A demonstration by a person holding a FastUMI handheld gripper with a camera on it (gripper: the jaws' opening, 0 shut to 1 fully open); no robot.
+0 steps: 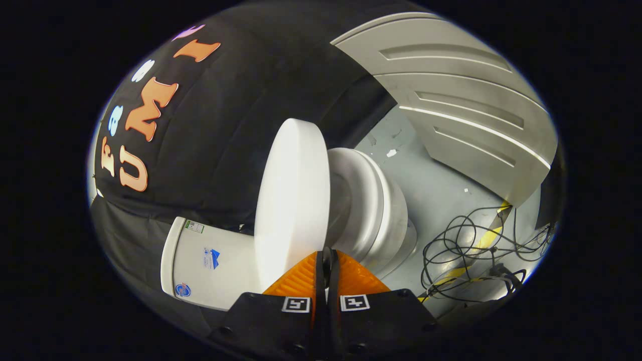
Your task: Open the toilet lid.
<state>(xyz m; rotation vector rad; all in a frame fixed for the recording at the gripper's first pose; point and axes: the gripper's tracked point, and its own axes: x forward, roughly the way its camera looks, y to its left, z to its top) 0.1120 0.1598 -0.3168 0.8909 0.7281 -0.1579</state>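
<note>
The view is rolled on its side. The white toilet lid (293, 200) is lifted off the seat and bowl (373, 210), with a dark gap between them. The lid leans toward the white tank (210, 265), which stands against the black cloth wall. My gripper (326, 254) is shut, its orange fingers (351, 276) pressed together with nothing visible between them. The tips rest right at the lid's free edge, by the gap between lid and seat. I cannot tell whether they touch the lid.
A tangle of black cables (471, 250) lies on the grey floor (431, 185) beyond the bowl, over a yellow floor marking (489, 235). A grey ribbed panel (466, 110) stands past the floor. The black cloth wall (225, 125) is behind the tank.
</note>
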